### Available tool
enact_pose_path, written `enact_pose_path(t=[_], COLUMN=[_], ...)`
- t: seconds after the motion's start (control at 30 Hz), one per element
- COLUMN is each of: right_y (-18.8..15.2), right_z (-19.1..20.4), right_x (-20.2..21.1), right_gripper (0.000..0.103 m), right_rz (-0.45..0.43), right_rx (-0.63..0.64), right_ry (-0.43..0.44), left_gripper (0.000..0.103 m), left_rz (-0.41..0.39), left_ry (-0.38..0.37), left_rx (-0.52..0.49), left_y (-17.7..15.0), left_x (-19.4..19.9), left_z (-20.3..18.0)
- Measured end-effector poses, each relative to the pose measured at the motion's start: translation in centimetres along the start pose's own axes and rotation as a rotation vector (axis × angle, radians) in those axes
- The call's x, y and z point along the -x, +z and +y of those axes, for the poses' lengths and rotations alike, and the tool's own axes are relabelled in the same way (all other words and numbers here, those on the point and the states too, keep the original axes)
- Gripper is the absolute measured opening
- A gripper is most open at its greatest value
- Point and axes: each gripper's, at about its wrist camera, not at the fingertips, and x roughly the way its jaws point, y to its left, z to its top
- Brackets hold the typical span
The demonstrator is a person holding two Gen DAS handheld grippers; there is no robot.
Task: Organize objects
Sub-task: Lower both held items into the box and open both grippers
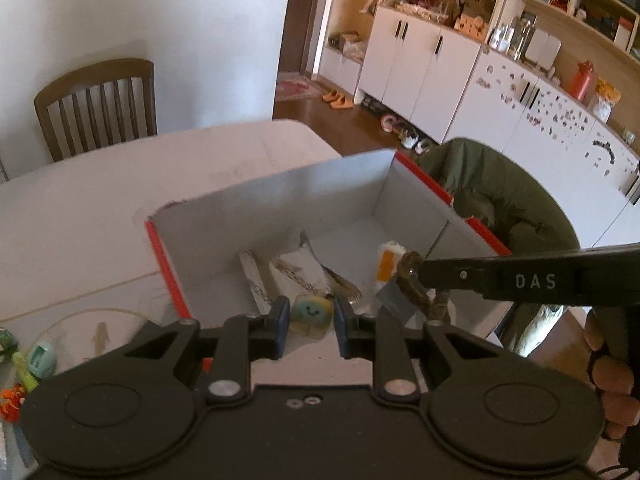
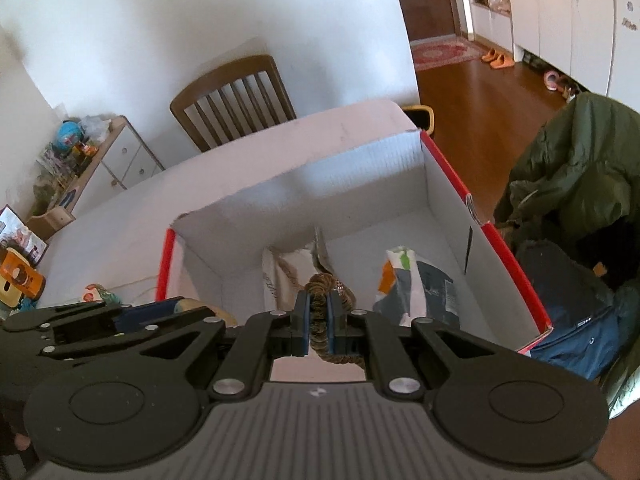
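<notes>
Several items already lie in your box (image 2: 448,184), your right gripper (image 2: 318,322) is clamped on a braided brown band (image 2: 320,300) above it, your left gripper (image 1: 308,322) stands apart around a smiley toy (image 1: 313,312), and small toys (image 1: 28,364) remain outside on the table (image 1: 80,208).

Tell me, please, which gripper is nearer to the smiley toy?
Left. The left gripper brackets the smiley toy between open fingers; the right gripper is beside it, clamping a brown rope.
</notes>
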Motion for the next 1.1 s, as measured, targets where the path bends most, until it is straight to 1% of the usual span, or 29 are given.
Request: enact_pose_path(t=[0.13, 0.3, 0.4, 0.47, 0.57, 0.8, 1.1], right_y=[-0.4, -1.2, -1.8, -2.0, -2.0, -2.0, -2.2], right_z=[-1.1, -1.1, -1.0, -0.6, -0.5, -0.4, 0.0], right_x=[-1.2, -2.4, -3.0, -3.1, -3.5, -4.5, -4.1], right_gripper=[0.008, 0.008, 0.008, 0.008, 0.008, 0.008, 0.008], right_rz=[0.040, 0.099, 0.130, 0.132, 0.151, 0.189, 0.212], right_rx=[-0.002, 0.048, 0.074, 0.112, 0.132, 0.181, 0.253], right_ry=[0.017, 0.022, 0.022, 0.014, 0.021, 0.007, 0.034], left_gripper=[0.022, 0.022, 0.022, 0.022, 0.022, 0.022, 0.022], left_rz=[0.044, 0.105, 0.131, 0.148, 0.188, 0.268, 0.318], left_ry=[0.010, 0.017, 0.035, 0.043, 0.046, 0.057, 0.053], left_rx=[-0.007, -0.008, -0.005, -0.006, 0.001, -0.006, -0.001], left_y=[0.1, 0.2, 0.3, 0.4, 0.7, 1.3, 1.4], left_x=[-2.0, -4.2, -5.4, -6.0, -7.0, -9.1, -9.7], left_z=[-0.5, -0.8, -0.7, -0.6, -0.5, -0.6, -0.5])
